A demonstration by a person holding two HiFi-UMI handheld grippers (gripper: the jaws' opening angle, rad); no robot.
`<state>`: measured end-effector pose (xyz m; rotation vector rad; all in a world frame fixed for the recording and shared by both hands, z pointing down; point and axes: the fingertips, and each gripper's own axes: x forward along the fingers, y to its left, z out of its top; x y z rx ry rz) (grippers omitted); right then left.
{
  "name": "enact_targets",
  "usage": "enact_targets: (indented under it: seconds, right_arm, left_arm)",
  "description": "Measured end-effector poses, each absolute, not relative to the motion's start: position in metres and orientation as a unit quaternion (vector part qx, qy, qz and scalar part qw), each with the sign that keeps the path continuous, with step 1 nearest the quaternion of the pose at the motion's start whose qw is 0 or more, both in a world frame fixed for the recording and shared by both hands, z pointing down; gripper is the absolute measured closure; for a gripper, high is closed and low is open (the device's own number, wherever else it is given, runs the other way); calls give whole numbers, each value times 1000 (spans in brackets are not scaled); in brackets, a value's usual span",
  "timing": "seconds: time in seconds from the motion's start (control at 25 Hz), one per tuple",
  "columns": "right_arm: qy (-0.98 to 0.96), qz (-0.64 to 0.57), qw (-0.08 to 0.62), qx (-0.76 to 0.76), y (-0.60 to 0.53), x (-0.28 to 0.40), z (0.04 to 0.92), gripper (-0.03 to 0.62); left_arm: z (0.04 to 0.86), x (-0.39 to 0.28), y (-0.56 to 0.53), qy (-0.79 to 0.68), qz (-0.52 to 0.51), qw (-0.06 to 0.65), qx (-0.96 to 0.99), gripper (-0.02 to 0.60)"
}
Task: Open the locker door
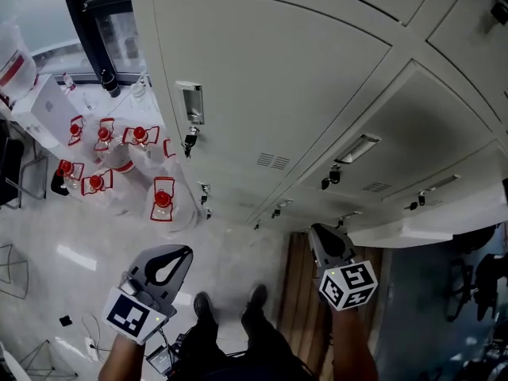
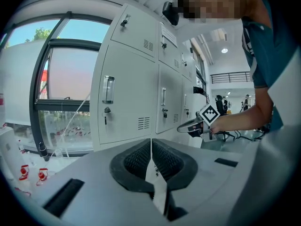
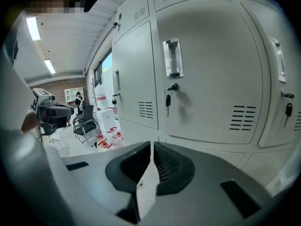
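**Right gripper** (image 3: 151, 147): jaws pressed together, nothing between them. It is held low and clear of the lockers.

**Locker door** (image 3: 211, 102): closed, and directly ahead of the right gripper. It is the middle door of the three in the right gripper view.

**Handle** (image 3: 173, 58): a recessed pull near the door's left edge, with its long axis upright. It sits ahead of and above the jaw line, slightly right of it, so reaching it probably means going up and forward. A key (image 3: 168, 99) hangs in the lock just beneath it.

**Left gripper** (image 2: 151, 142): jaws also together and empty. It faces the window-side door (image 2: 127, 98) (one column over), well apart from it.

**Judgement**: the right gripper looks better placed for the middle door's handle.
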<state>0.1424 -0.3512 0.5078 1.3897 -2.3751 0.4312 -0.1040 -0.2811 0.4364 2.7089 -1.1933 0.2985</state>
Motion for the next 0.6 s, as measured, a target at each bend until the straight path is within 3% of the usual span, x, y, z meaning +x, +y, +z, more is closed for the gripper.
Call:
enact_targets:
  seconds: [0.6]
  right_arm:
    - [-834, 186, 222, 470, -423, 140, 652, 556]
  left_arm:
    - [529, -101, -297, -416, 129, 133, 890, 557]
